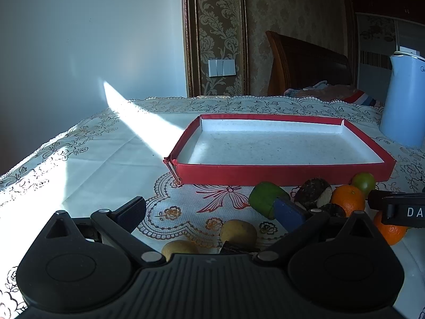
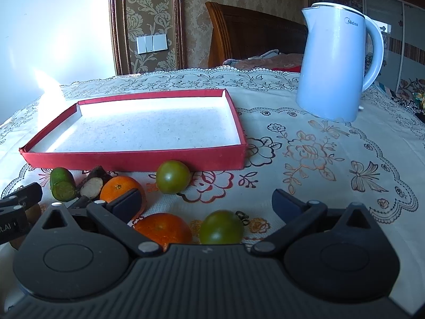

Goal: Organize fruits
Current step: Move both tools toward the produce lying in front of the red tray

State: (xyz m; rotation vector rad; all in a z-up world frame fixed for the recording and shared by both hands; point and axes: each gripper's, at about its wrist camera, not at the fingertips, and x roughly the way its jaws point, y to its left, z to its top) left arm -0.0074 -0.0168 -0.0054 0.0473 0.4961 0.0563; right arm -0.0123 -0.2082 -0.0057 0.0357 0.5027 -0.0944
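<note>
Both our left tool [image 1: 209, 212] and right tool [image 2: 207, 202] are released, holding nothing. The round orange citrus fruit [image 2: 163, 228] sits between our right fingers; we straddle it evenly, then carry it into the empty shallow red cardboard tray [image 2: 132, 159].

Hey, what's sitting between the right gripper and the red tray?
In the right wrist view, two oranges and two green tomatoes lie between the open right gripper and the red tray.
</note>
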